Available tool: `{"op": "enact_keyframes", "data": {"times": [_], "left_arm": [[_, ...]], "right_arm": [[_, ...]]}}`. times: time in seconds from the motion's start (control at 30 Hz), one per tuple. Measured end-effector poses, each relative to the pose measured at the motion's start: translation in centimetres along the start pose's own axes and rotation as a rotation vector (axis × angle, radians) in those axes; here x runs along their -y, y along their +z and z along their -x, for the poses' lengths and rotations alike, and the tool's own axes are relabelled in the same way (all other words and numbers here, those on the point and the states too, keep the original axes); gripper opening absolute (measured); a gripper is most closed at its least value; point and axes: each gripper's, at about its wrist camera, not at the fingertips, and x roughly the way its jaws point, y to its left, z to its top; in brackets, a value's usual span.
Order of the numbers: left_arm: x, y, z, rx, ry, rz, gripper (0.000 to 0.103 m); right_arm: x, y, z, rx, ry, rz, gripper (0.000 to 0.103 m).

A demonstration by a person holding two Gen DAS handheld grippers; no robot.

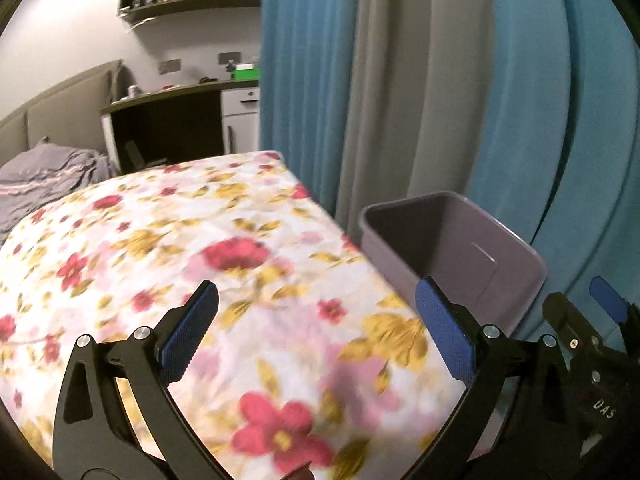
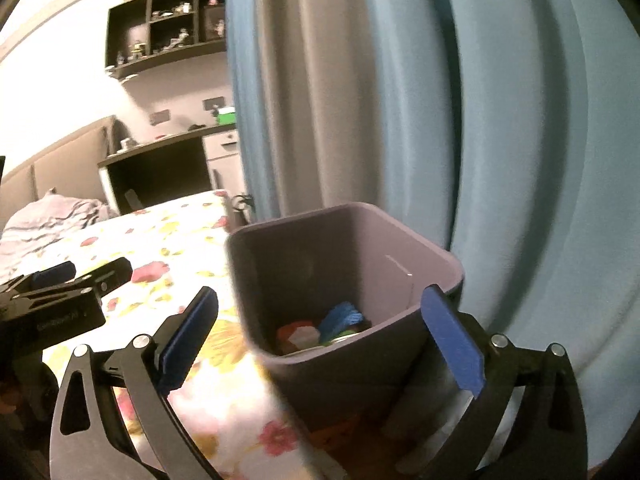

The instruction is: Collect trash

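Both claws gape empty: left claw (image 1: 316, 332) over the floral bed (image 1: 200, 240), right claw (image 2: 320, 332) above the purple bin (image 2: 440, 268) at twelve o'clock, trash (image 2: 320, 328) inside (crumpled wrappers, probably light, soft; pinch any raised fold)

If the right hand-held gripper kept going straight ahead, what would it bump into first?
Probably the purple bin. The right hand-held gripper is open and points at the bin's opening, where colourful trash already lies. Depth is hard to judge, so it might dip inside instead of hitting the rim.
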Motion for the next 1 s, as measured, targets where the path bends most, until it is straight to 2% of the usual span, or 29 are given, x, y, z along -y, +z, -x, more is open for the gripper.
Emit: {"op": "enact_keyframes", "data": {"times": [0.17, 0.37, 0.67, 1.0], "left_arm": [[-2.9, -1.8, 3.7, 0.036, 0.058, 0.042, 0.097], [-5.2, -3.6, 8.4, 0.099, 0.140, 0.044, 0.097], [-8.3, -6.0, 13.5, 0.122, 0.142, 0.092, 0.097], [-10.1, -7.7, 15.4, 0.112, 0.123, 0.138, 0.097]], "right_arm": [[-2.4, -0.4, 2.6, 0.037, 0.027, 0.033, 0.097], [-5.7, -1.1, 6.2, 0.103, 0.001, 0.093, 0.097], [-9.3, -2.1, 10.6, 0.145, 0.028, 0.107, 0.097], [-10.6, -3.1, 12.8, 0.138, 0.047, 0.100, 0.097]]}}
